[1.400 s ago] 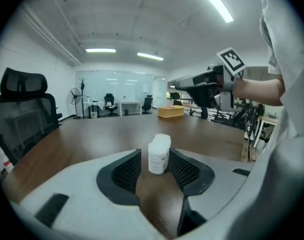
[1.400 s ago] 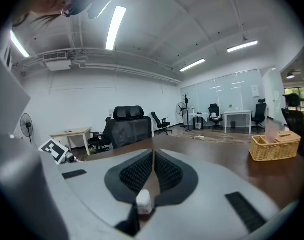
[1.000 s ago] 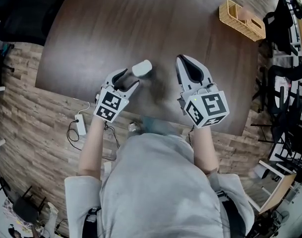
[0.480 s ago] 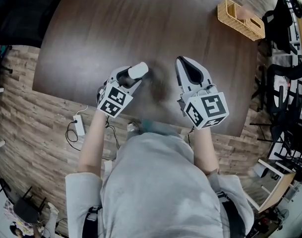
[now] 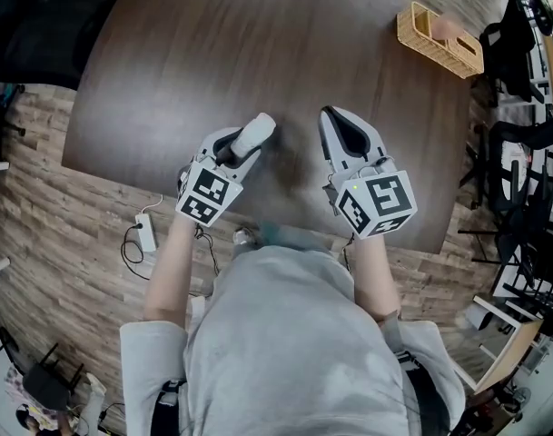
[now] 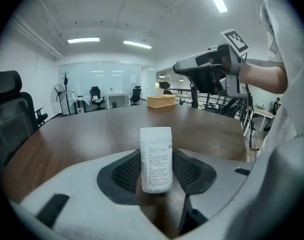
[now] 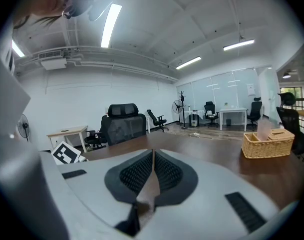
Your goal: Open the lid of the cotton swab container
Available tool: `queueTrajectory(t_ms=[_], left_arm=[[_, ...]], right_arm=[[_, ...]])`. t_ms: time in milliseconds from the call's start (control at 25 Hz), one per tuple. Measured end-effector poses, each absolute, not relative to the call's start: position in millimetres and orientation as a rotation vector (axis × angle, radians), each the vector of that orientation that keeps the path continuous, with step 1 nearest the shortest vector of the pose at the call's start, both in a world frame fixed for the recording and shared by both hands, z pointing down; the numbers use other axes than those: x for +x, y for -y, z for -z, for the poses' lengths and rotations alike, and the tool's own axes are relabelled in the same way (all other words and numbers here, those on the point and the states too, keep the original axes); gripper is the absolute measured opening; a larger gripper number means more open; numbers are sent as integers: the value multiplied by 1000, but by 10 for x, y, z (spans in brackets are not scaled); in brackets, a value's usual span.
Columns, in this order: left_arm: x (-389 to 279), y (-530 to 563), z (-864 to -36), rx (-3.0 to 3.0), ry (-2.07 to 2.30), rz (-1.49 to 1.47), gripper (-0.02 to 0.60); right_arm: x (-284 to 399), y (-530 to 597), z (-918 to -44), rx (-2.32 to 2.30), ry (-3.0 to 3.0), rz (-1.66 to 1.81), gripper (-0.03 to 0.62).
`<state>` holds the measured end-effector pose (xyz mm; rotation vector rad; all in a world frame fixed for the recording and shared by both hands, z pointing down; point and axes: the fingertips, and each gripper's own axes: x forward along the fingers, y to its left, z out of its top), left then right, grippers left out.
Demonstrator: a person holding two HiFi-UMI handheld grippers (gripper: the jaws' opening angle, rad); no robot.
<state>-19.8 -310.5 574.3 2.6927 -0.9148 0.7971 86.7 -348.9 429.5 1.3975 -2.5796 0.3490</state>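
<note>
Head view: one cotton swab container (image 5: 255,134), white, lying tilted along the left gripper (image 5: 247,142) above the near part of the dark counter (image 5: 212,53). The container's lower end is hidden in the jaws, and its lid can't be told from the body here. Right gripper (image 5: 330,118) is just beside it, apart and not touching. Two grippers, two marker cubes. One wicker basket (image 5: 438,40) at the far right edge of the counter, contents blurred. One power strip (image 5: 147,232) with cable on the floor. Dark chairs at the frame edges are cut off, so no count.

Left gripper view: the container stands upright between the two black pads (image 6: 126,171), both sides touching it. The jaws have just been closing and grip it. Small print on the label is unreadable. The lid (image 6: 155,132) is on, seam faint. The right gripper shows at upper right, held by a hand (image 6: 259,76) cut off by the frame. The basket is far behind on the counter.

Right gripper view: jaws closed together with nothing between them. Container not visible here. One basket at right, one black office chair (image 7: 123,121) beyond the counter, one marker cube (image 7: 67,154) at lower left, partly hidden.
</note>
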Motion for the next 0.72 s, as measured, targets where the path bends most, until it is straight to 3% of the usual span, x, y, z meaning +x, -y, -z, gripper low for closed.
queueTrajectory(t_ms=[720], left_arm=[[-371,2885,-4316,2814,1258,-306,193]], right_arm=[[591,3141,-3874,1313,2678,-275,17]])
